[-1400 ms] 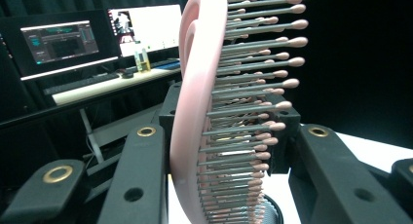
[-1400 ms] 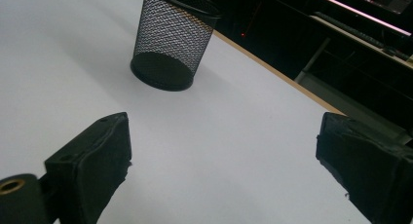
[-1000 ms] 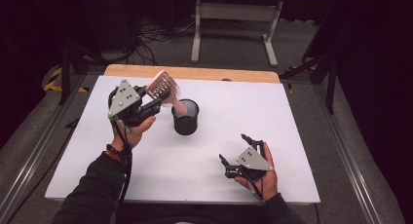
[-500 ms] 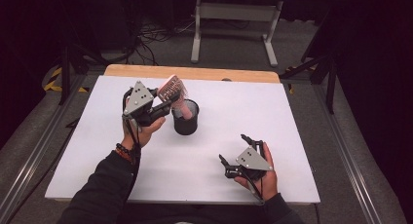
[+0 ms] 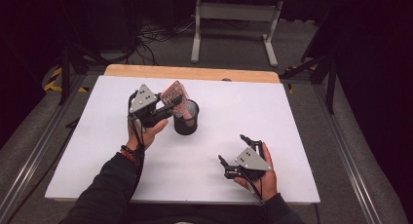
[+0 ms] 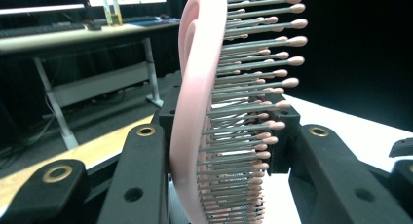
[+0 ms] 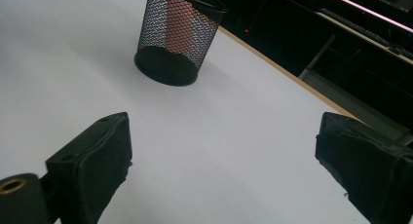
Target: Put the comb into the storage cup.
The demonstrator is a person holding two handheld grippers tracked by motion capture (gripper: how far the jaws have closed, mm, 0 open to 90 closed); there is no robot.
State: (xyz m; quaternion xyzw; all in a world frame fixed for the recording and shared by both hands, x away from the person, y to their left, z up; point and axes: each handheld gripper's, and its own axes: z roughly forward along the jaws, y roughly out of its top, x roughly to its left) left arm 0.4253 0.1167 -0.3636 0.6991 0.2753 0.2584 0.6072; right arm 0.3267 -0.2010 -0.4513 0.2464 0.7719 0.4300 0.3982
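Brush handle in the cup, head up in the left tongs.

The brush [image 5: 174,96] stands nearly upright, its long axis tipped slightly toward the left gripper [image 5: 168,107], whose jaws pinch the bristled head. Its handle reaches down and away from those tongs into the mesh cup [image 5: 187,118], just beyond them. The right gripper [image 5: 234,156] rests well apart on the table [image 5: 311,151], jaws spread and empty, so the left hand is nearer.

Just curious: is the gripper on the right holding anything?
No, the right gripper rests open on the white table, nothing between its jaws.
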